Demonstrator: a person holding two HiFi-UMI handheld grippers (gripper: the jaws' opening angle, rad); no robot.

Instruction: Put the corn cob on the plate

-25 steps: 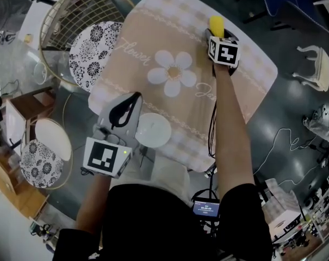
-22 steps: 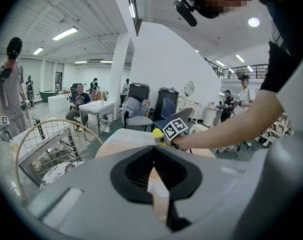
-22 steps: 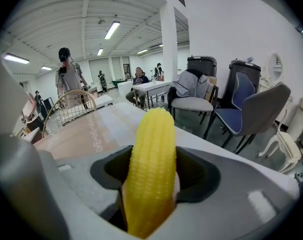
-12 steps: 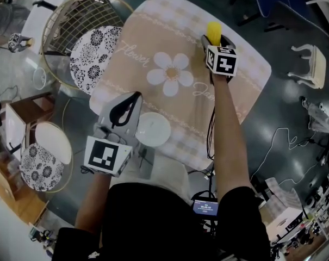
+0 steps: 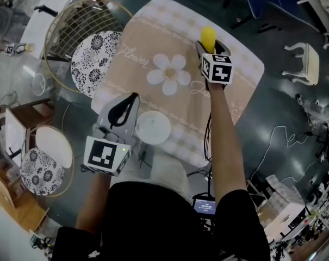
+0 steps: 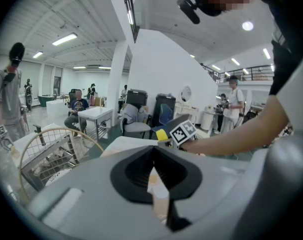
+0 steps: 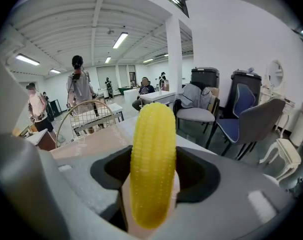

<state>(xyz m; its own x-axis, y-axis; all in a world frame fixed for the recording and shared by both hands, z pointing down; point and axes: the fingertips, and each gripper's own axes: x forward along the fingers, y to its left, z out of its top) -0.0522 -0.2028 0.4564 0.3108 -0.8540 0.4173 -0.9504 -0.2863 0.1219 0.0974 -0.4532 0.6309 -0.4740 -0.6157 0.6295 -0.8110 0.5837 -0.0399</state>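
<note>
A yellow corn cob (image 5: 208, 38) (image 7: 152, 159) stands upright in my right gripper (image 5: 209, 47) (image 7: 151, 194), which is shut on it and held above the far right part of the table. The small white plate (image 5: 153, 128) sits near the table's front edge. My left gripper (image 5: 124, 105) (image 6: 159, 196) hovers just left of the plate, its jaws together with nothing between them. In the left gripper view the corn cob (image 6: 162, 134) and the right gripper's marker cube show in the distance.
The table carries a beige cloth with a white flower print (image 5: 169, 74). A wire-backed chair with a patterned cushion (image 5: 93, 53) stands at the left. Another patterned stool (image 5: 39, 165) is at lower left. People and chairs fill the room beyond.
My right gripper with the corn cob has shifted slightly left and away across the table's far side. The left gripper has stayed by the plate.
</note>
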